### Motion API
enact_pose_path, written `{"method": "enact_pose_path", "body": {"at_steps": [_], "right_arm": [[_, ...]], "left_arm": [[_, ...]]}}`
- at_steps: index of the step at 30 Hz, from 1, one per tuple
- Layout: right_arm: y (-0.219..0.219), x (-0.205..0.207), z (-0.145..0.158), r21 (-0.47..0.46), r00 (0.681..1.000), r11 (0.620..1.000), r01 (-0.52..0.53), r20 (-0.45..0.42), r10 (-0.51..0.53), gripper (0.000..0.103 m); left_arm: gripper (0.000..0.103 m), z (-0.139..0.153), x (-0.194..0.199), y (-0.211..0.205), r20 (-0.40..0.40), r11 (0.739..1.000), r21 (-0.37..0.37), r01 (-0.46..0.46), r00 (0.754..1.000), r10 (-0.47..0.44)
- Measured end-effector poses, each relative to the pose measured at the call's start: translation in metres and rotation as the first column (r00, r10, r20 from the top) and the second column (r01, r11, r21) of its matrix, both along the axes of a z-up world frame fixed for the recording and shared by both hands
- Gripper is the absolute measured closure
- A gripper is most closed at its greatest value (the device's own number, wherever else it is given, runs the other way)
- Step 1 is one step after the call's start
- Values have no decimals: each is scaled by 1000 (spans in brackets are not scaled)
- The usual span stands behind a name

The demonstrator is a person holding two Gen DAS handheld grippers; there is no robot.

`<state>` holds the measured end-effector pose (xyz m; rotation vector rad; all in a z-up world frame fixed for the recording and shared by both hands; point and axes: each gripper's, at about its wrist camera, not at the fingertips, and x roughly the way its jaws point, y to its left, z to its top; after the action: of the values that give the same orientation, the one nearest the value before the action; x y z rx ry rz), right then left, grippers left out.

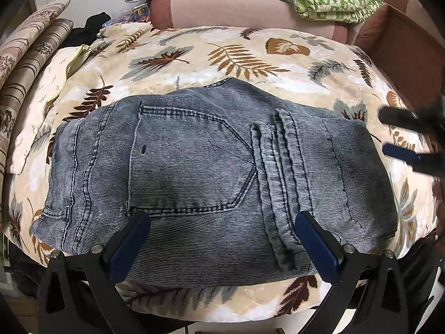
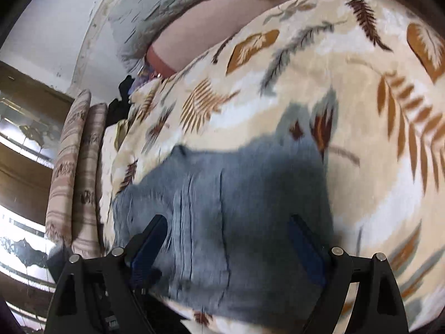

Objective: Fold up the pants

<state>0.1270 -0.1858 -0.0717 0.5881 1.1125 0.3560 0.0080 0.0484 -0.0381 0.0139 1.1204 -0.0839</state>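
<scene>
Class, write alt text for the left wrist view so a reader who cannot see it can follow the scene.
Grey-blue jeans lie folded into a compact rectangle on a cream leaf-print blanket, back pocket up. The left gripper hovers open over the near edge, its fingers holding nothing. The right gripper, blurred, is open at the right edge.

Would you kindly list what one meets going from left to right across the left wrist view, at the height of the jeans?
Striped cushions → cream pillow → folded jeans, on the leaf-print blanket → right gripper, jaws open.
</scene>
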Motion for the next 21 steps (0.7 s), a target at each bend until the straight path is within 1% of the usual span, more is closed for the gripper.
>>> {"method": "enact_pose_path", "body": {"at_steps": [2, 4, 5, 7, 9, 11, 14, 16, 19, 21], "right_arm": [[-4, 15, -12, -19, 999, 1000, 22, -31, -22, 13], [-7, 25, -35, -41, 995, 998, 38, -95, -41, 13], [-7, 26, -42, -28, 994, 999, 39, -102, -41, 13], [-6, 24, -39, -29, 996, 999, 35, -75, -37, 13], [-5, 24, -35, -43, 996, 999, 18, -85, -21, 13], [-5, 22, -31, -37, 995, 999, 18, -97, -22, 13], [-5, 17, -18, -39, 998, 999, 6, -58, -8, 13], [-8, 20, -20, -44, 998, 999, 7, -58, -10, 13], [-10, 26, -39, -49, 994, 999, 15, -108, -20, 13], [-10, 24, -37, -52, 995, 998, 21, -94, -26, 13]], "left_arm": [[0, -1, 0, 2, 1, 1000, -13, -3, 1000, 3], [0, -3, 1, 3, -6, 1000, -29, -4, 1000, 4], [0, -5, 2, 2, -16, 999, -36, 0, 1000, 0], [0, -6, 4, -4, -22, 999, -41, 23, 999, -24], [0, -4, 7, -14, -19, 998, -23, 51, 999, -51], [0, 2, 10, -22, -2, 997, -23, 72, 997, -72], [0, 10, 10, -29, 17, 996, -23, 85, 996, -84], [0, 10, 11, -32, 13, 996, -20, 91, 996, -91], [0, 11, 9, -31, 13, 996, -12, 93, 996, -92], [0, 11, 7, -27, 13, 997, -14, 81, 997, -81]]}}
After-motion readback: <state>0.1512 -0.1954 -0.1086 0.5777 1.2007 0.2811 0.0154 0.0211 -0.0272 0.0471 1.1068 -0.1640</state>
